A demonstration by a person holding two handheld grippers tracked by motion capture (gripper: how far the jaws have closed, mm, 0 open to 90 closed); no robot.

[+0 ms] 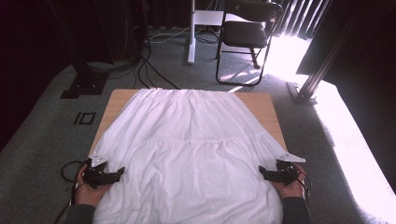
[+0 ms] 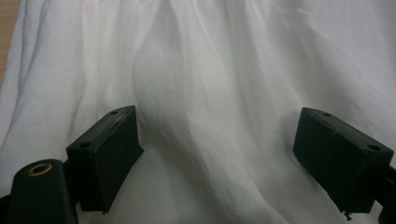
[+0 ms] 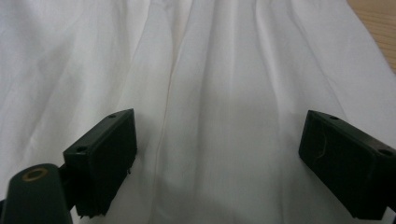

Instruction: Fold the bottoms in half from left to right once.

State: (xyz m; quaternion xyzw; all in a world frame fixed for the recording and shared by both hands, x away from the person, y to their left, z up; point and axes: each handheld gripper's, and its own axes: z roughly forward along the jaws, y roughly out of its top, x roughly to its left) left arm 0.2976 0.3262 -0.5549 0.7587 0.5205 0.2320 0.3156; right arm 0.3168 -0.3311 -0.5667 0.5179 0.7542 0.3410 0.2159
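A white skirt (image 1: 189, 149) lies spread flat over the wooden table (image 1: 114, 100), its gathered waistband at the far edge and its wide hem hanging over the near edge toward the person. Laid out this way, the cloth presents both side edges within reach, which probably explains where the hands sit. The left gripper (image 1: 114, 175) rests at the near left edge of the fabric and the right gripper (image 1: 266, 173) at the near right edge, each pointing inward toward the middle. Both have their jaws standing wide apart with nothing pinched between them (the gripper views look along the black jaws onto soft folds of cloth (image 2: 205, 93) just beyond). The mirrored placement suggests a two-sided pinch of the lower edges, likely to start a fold away from the person.
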